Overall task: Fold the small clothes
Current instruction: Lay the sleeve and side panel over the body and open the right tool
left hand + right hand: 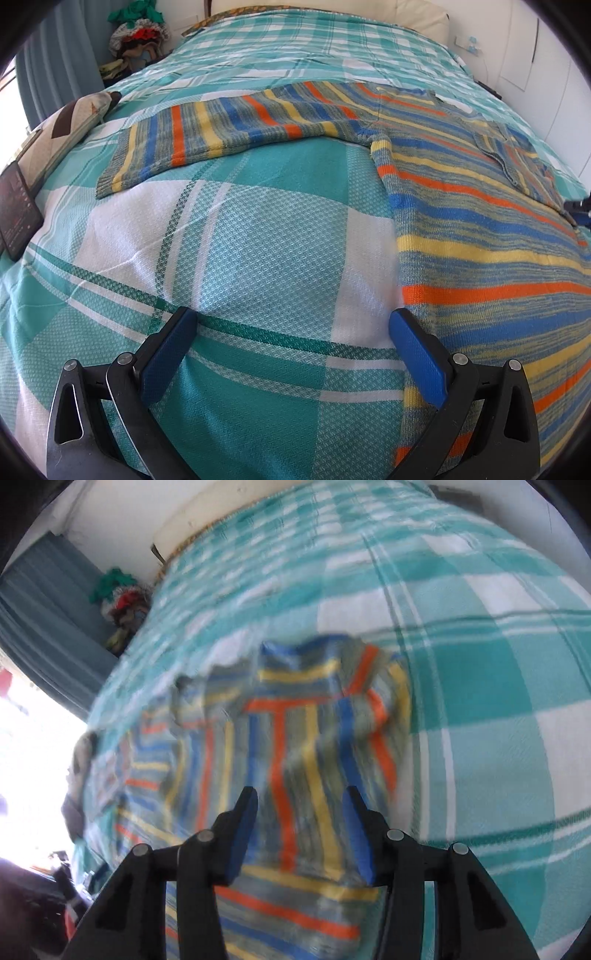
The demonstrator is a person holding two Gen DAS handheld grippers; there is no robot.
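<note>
A small knit sweater (480,206) with blue, yellow, orange and grey-green stripes lies on the teal and white plaid bedspread (258,229). One sleeve (207,136) stretches out flat to the left; the other sleeve is folded over the body at the right. My left gripper (291,332) is open and empty, just above the bedspread beside the sweater's left edge. In the blurred right wrist view the sweater (295,746) fills the middle, with a sleeve folded across it. My right gripper (301,805) is open above the folded sleeve, holding nothing.
A patterned pillow (70,125) and a dark phone or tablet (16,210) lie at the bed's left edge. A pile of clothes (138,33) stands beyond the bed by the blue curtain. A white headboard (406,14) and wall are behind.
</note>
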